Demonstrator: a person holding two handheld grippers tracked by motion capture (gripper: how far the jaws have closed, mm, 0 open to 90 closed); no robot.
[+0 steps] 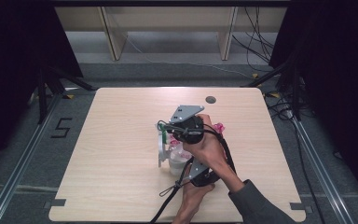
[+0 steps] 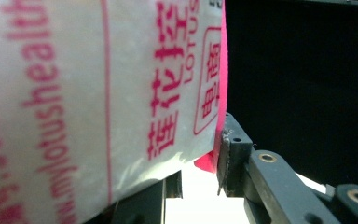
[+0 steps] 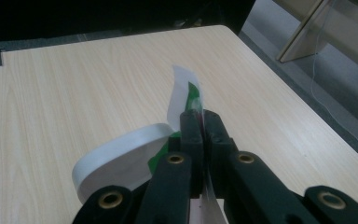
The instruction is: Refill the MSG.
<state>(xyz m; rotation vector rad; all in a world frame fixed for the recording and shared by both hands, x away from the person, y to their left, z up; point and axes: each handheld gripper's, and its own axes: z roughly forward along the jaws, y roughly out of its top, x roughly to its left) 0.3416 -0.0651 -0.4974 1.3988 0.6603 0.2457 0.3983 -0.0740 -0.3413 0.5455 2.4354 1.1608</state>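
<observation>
A translucent white cup (image 2: 98,93) with pink lettering sits clamped in the left gripper (image 1: 200,175) near the wooden table's (image 1: 121,116) middle. The right gripper (image 3: 200,123) pinches its peeled white-and-green lid film (image 3: 182,91), jaws tightly closed on it.

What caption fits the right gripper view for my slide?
Right gripper shut on a thin white-and-green film tab above a white lid over the wooden table.

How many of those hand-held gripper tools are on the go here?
2: the right gripper, farther up the table, pinches a peeled film lid; the left gripper, nearer the person, clamps the white cup.
</observation>
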